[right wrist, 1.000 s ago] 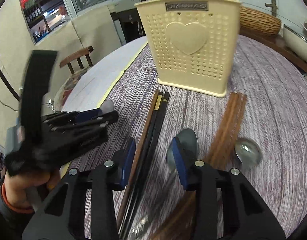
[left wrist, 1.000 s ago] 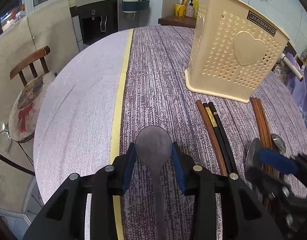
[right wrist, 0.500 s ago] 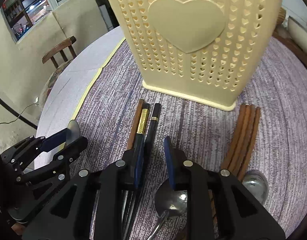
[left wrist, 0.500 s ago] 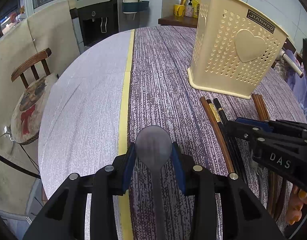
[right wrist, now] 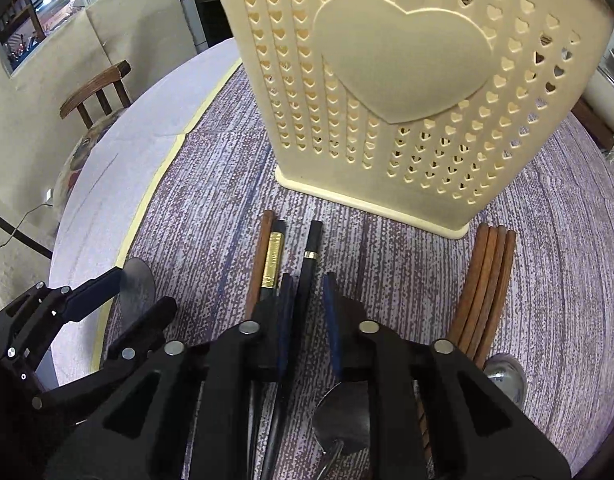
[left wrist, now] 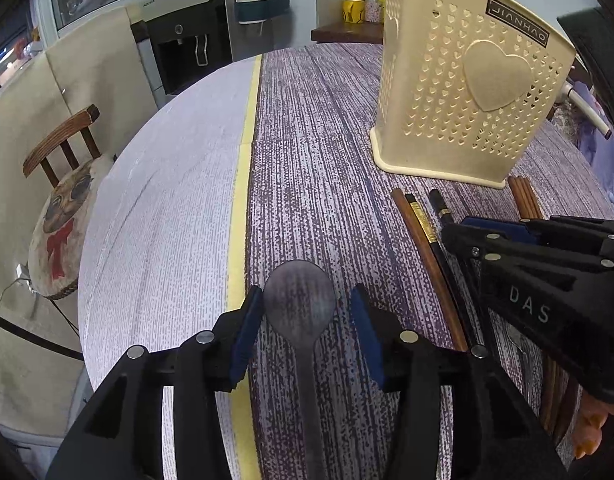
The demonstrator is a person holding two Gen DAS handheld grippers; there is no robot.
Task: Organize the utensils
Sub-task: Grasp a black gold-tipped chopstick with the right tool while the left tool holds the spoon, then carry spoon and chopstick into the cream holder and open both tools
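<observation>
A cream perforated utensil holder [left wrist: 467,92] [right wrist: 407,92] with a heart stands upright on the purple cloth. My left gripper [left wrist: 305,312] has its jaws apart around a grey spoon [left wrist: 299,300]; the pads do not visibly touch the bowl. My right gripper [right wrist: 307,308] is low over the cloth with its jaws narrowly apart around a black chopstick [right wrist: 310,252]. A gold-banded black chopstick [right wrist: 273,256] and a brown one [right wrist: 263,248] lie just to its left. A brown chopstick bundle [right wrist: 487,280] lies to the right. Two metal spoons [right wrist: 343,416] [right wrist: 505,376] lie near my right gripper.
The round table [left wrist: 167,208] has a yellow stripe [left wrist: 243,200] between its pale and purple halves. A wooden chair with a pug cushion [left wrist: 63,216] stands at the left. A water dispenser [left wrist: 187,36] and a shelf with cups [left wrist: 355,12] are behind.
My right gripper has moved forward toward the holder and lowered over the chopsticks, narrowing around the black one. My left gripper's jaws have spread slightly from the spoon bowl.
</observation>
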